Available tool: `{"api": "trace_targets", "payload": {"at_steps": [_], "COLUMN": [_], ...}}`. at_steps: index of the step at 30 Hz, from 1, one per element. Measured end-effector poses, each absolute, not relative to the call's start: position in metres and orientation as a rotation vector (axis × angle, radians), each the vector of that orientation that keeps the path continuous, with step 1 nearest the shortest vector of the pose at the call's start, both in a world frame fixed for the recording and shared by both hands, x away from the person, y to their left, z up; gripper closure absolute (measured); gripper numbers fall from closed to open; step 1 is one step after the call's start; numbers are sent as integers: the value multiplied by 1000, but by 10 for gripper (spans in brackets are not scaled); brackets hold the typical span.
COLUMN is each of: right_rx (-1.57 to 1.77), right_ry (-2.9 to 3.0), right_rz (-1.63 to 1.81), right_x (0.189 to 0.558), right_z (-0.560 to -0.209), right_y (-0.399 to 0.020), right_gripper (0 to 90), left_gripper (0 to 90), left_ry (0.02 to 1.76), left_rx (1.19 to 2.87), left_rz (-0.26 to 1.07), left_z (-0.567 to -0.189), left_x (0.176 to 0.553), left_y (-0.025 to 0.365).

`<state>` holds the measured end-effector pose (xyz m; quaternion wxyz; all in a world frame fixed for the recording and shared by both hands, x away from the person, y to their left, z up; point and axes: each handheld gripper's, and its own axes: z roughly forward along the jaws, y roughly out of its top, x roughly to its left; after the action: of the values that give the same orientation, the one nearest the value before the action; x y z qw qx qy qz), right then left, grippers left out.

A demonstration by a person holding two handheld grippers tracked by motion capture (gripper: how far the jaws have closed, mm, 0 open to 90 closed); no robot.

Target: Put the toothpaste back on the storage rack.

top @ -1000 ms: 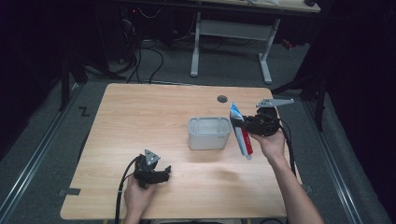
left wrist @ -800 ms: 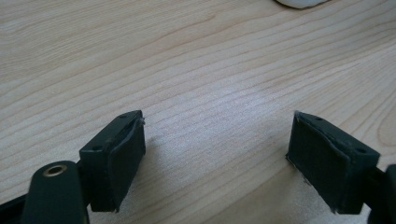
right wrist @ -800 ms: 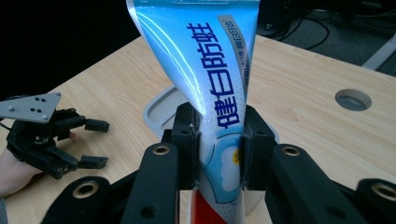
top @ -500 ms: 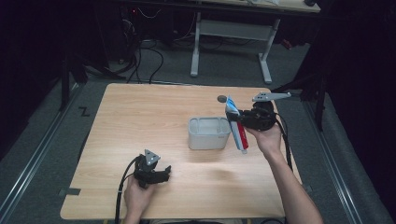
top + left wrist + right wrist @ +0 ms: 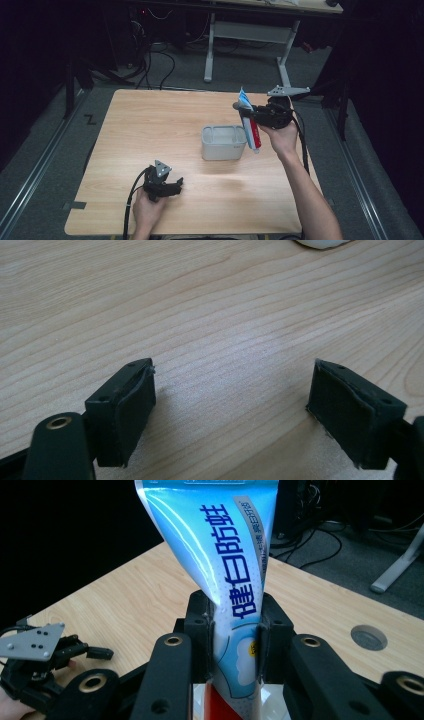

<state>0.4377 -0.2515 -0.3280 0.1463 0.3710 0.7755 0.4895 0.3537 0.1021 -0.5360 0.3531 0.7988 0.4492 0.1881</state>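
Observation:
A blue, white and red toothpaste tube (image 5: 249, 126) hangs above the right end of a grey rectangular bin (image 5: 223, 142), its red end pointing down. My right gripper (image 5: 248, 114) is shut on the tube's middle, held up over the table's right side. In the right gripper view the tube (image 5: 227, 555) stands pinched between both pads (image 5: 201, 630), its flat blue end rising upward. My left gripper (image 5: 172, 186) rests low near the table's front edge, open. Between its fingers (image 5: 125, 407) there is only bare wood.
The wooden table (image 5: 150, 125) has a round cable hole (image 5: 369, 637) near its far right edge. Cables and a white desk frame (image 5: 250, 35) stand on the floor beyond the table. A person's forearm (image 5: 310, 200) crosses the table's right front.
My right gripper has lifted the tube and carried it left, from beside the bin to above the bin's right end. The left gripper has stayed in place.

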Motion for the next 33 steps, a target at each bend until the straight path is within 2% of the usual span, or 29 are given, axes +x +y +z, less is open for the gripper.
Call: {"api": "trace_targets", "payload": {"at_steps": [33], "right_rx": [1093], "right_ry": [2206], "right_rz": [1433], "right_x": [472], "right_z": [-327], "right_y": [-215], "right_gripper": [715], "left_gripper": [193], "left_ry": [1155], "left_rx": [2072], "left_rz": [489], "left_z": [-536], "left_x": [353], "left_y": [101]}}
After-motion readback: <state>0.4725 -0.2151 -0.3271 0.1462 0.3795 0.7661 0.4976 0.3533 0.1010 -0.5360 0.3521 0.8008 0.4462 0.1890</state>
